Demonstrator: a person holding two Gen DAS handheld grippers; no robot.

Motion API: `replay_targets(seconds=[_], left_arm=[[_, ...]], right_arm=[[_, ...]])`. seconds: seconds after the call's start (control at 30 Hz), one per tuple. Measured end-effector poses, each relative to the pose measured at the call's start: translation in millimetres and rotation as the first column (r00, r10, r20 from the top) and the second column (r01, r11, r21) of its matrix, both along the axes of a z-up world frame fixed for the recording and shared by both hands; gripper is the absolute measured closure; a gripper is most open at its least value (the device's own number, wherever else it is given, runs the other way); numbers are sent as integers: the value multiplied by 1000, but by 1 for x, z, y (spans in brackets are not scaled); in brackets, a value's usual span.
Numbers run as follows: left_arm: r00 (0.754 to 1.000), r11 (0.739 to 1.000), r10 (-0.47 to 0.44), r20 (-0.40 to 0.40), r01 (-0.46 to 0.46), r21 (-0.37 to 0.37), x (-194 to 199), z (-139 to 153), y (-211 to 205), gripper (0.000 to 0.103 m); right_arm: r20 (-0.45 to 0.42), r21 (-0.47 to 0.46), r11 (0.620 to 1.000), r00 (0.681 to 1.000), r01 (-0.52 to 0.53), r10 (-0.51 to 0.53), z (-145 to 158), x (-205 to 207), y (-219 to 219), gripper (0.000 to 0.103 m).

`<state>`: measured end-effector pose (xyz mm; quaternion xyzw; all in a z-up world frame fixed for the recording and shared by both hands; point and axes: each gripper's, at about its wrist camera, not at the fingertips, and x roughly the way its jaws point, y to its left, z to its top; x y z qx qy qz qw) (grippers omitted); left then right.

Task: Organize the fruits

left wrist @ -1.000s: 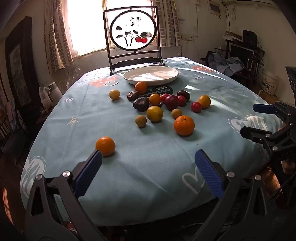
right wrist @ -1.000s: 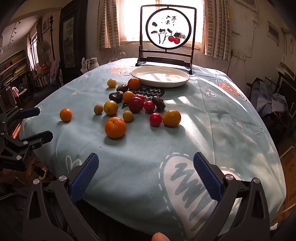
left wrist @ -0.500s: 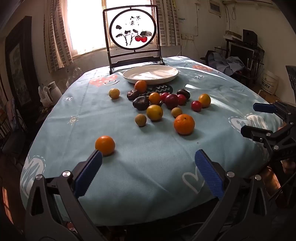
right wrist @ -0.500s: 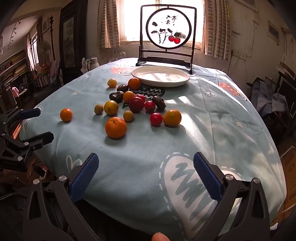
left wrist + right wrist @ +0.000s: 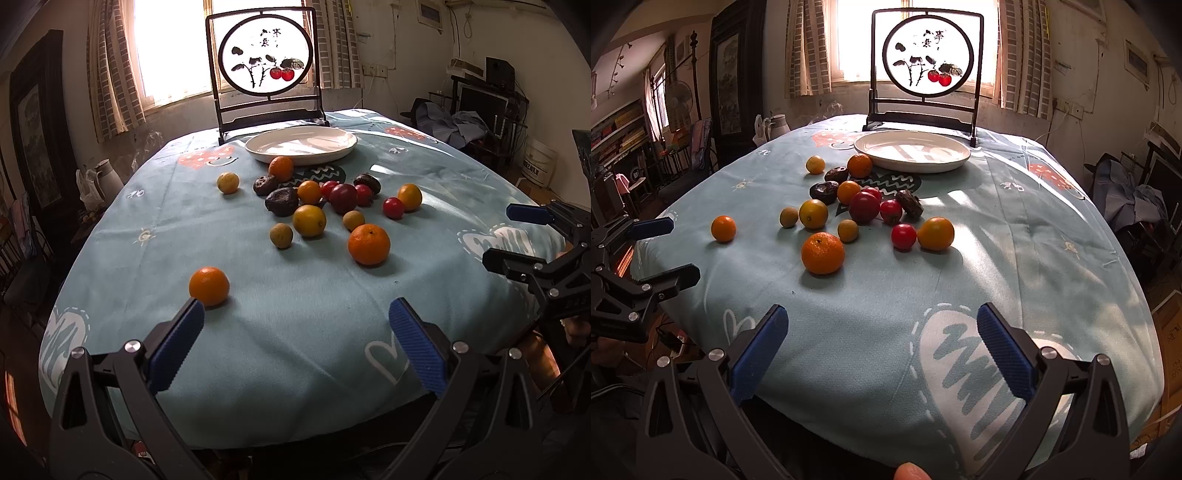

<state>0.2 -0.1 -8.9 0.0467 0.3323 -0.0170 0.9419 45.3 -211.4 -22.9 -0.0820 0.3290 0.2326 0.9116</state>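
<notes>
Several fruits lie loose on the blue tablecloth: a small orange [image 5: 209, 286] alone at the near left, a big orange [image 5: 369, 244] [image 5: 823, 253], a yellow lemon [image 5: 309, 220], red tomatoes [image 5: 903, 236] and dark wrinkled fruits [image 5: 282, 201]. An empty white plate [image 5: 301, 144] [image 5: 911, 150] stands behind them. My left gripper [image 5: 295, 343] is open and empty over the near table edge, just in front of the small orange. My right gripper [image 5: 882, 343] is open and empty at the near edge, short of the big orange.
A framed round painted screen [image 5: 265, 66] stands behind the plate at the table's far edge. A white kettle [image 5: 107, 179] sits off the table at the left. Each gripper shows in the other's view, at the table's sides [image 5: 535, 240] [image 5: 646, 254].
Both grippers have edged slightly forward towards the fruits. The fruits and plate have not moved.
</notes>
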Motion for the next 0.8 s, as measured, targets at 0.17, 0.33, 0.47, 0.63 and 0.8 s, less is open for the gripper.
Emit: replay_targets(seconds=[0.17,0.33,0.47,0.63,0.8], left_arm=[[1000,1000,5,-3,-5,-1,1,-8,3,2],[999,999,40,-24,-41,-13,8,-16,22,2],[996,996,79,-45,-80,-39,14,-20,44,2],[993,992,110,-47,-113,-64,20,-21,74,2],[991,985,122,-62,-128,-117,26,-26,97,2]], right_arm=[[-9,11,1000,1000,-12,12,-3,-1,2,1],[-12,44,998,999,-51,52,-9,2,12,1],[-16,54,994,995,-97,98,-16,13,32,1],[-49,64,986,986,-153,156,-25,36,63,9],[-147,74,986,976,-151,160,-39,67,85,21]])
